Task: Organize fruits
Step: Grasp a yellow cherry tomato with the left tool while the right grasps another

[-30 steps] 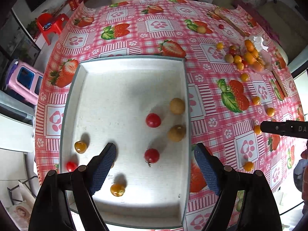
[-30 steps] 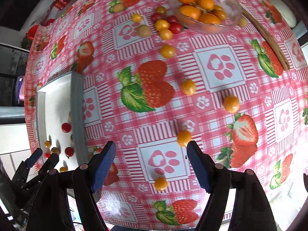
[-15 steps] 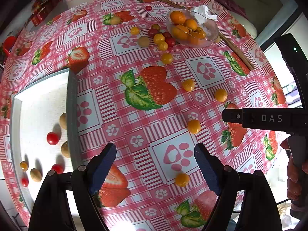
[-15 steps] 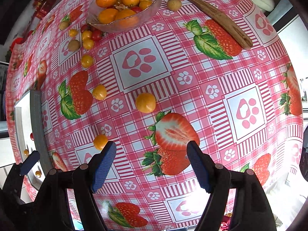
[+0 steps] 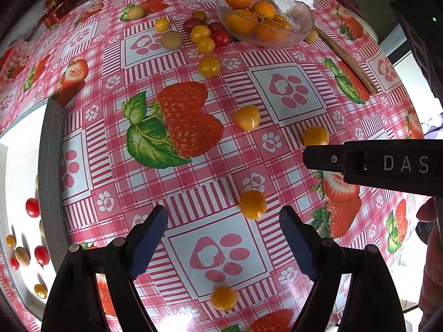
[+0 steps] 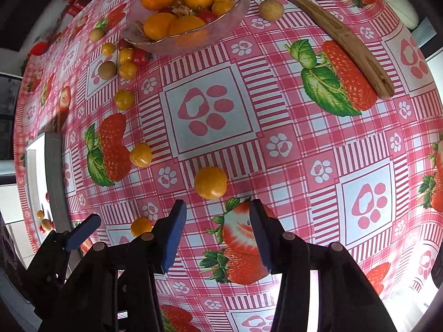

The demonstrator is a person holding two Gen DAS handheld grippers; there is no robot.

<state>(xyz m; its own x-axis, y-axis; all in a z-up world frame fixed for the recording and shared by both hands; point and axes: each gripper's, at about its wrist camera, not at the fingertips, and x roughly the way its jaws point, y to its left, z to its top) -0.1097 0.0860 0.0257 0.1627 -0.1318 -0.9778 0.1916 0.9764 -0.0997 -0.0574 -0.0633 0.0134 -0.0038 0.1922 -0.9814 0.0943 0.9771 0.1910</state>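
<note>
Both of our grippers are now sitting lower and closer over the bench (image 5: 290,94) than half a second ago, and the right one's jaws are standing narrower than they were then.

We are holding the left gripper (image 5: 223,238) with its jaws wide open and empty above the pink strawberry tablecloth. One yellow-orange fruit (image 5: 252,204) is lying just ahead of the gap between its fingers, and a smaller orange fruit (image 5: 223,298) is lying on the cloth below the gap, nearer the camera. We are keeping the right gripper (image 6: 217,227) open too, gripping nothing, with a round orange fruit (image 6: 210,182) resting on the cloth just beyond its fingertips and not touching them. In the left view that same fruit is showing partly behind the right gripper's black body, which is crossing in from the right.

Another yellow fruit (image 5: 247,117) is lying beside the big printed strawberry. Farther back, a glass bowl (image 5: 300,19) is holding oranges, with a cluster of loose yellow, red and tan fruits just beside it and a wooden stick (image 6: 329,27) lying past it. At the left edge the white tray (image 5: 51,149) is holding several small red and yellow fruits, though how many is hard for us to tell.
</note>
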